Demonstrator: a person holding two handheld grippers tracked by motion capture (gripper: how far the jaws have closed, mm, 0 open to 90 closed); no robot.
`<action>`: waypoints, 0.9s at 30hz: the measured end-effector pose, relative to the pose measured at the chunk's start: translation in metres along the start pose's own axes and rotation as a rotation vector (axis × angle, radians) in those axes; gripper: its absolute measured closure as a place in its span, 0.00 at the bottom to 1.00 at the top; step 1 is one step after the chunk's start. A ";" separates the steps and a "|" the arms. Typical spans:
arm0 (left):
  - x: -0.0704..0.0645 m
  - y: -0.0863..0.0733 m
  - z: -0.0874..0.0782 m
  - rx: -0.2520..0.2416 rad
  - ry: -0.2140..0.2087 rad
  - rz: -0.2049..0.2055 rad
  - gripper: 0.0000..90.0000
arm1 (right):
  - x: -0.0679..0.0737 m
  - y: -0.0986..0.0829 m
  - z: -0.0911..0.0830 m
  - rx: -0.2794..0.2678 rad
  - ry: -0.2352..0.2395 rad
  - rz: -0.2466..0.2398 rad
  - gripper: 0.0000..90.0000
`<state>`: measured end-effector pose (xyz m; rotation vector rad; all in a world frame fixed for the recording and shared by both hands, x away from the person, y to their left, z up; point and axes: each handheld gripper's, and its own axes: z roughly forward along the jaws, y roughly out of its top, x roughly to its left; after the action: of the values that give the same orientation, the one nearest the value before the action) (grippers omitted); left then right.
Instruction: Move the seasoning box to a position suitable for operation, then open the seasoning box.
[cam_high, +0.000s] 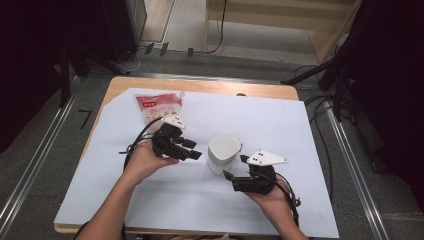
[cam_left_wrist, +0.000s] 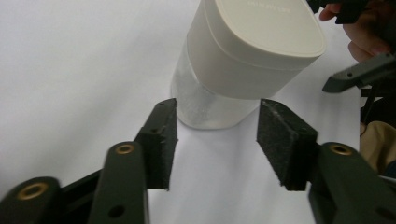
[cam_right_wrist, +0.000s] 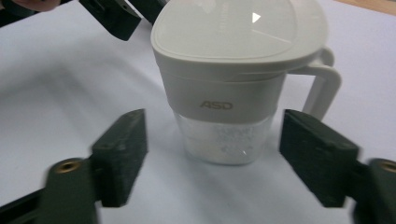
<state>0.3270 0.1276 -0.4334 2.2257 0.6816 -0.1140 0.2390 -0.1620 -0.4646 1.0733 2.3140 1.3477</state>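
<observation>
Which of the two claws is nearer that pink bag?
The left claw; the bag lies just behind it, while the right claw sits beyond the jug.

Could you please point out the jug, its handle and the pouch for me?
Jug (cam_right_wrist: 219, 88), right gripper view, on the beige band under the lid.
Handle (cam_right_wrist: 324, 86), right gripper view, on its upright grip.
Pouch (cam_high: 157, 106), high view, on the middle of its printed front.

Looks like a lab recording rig: small wooden table (cam_high: 120, 86) under white sheet (cam_high: 280, 130), black stands (cam_high: 340, 75) either side, cables (cam_high: 220, 30) on grey floor (cam_high: 30, 170).
</observation>
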 end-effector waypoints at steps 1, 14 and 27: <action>-0.001 0.000 0.000 -0.001 0.010 0.000 0.59 | -0.003 0.000 -0.003 0.002 0.005 -0.003 0.32; -0.011 -0.002 0.002 -0.014 0.014 0.015 1.00 | -0.049 0.014 -0.012 -0.012 0.096 0.046 0.83; -0.022 0.000 0.024 -0.002 0.024 -0.001 1.00 | -0.055 0.014 0.013 0.064 0.064 -0.035 1.00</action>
<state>0.3113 0.1014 -0.4434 2.2283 0.6956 -0.0879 0.2904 -0.1884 -0.4677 1.0177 2.4257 1.3215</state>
